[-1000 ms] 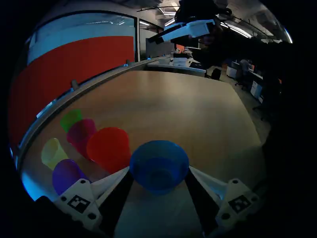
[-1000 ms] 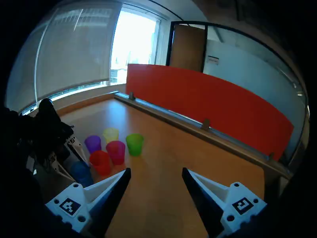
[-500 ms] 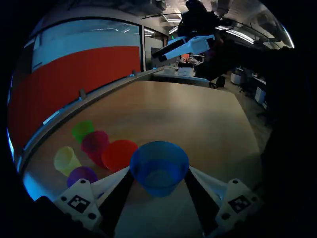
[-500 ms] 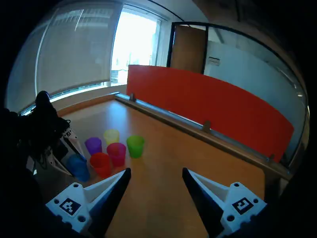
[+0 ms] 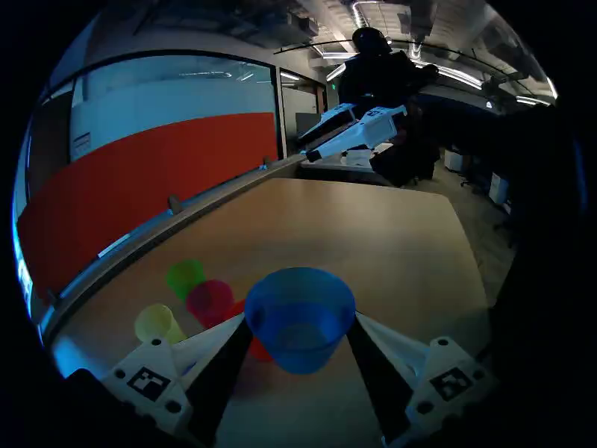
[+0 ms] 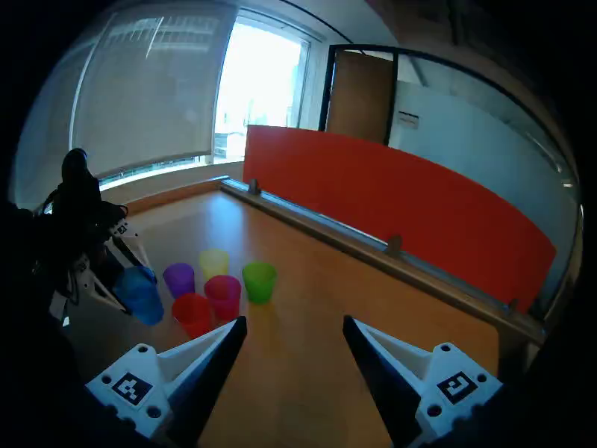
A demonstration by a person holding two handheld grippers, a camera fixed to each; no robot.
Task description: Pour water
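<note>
My left gripper (image 5: 298,321) is shut on a translucent blue cup (image 5: 300,319), held upright above the wooden table (image 5: 358,231). In the right gripper view the same blue cup (image 6: 139,293) hangs at the left, above the table, in the left gripper (image 6: 123,280). Below and beside it stand a red cup (image 6: 192,313), a magenta cup (image 6: 223,296), a purple cup (image 6: 179,278), a yellow cup (image 6: 213,262) and a green cup (image 6: 260,280). My right gripper (image 6: 295,336) is open with nothing between its fingers, well away from the cups.
An orange partition (image 6: 403,201) on a rail runs along the table's far edge. A bright window (image 6: 261,82) is behind it. In the left gripper view the right gripper (image 5: 351,131) and the person holding it are across the table; bare tabletop lies between.
The left gripper has lifted the blue cup off the table, away from the cluster of cups. The right gripper has barely moved.
</note>
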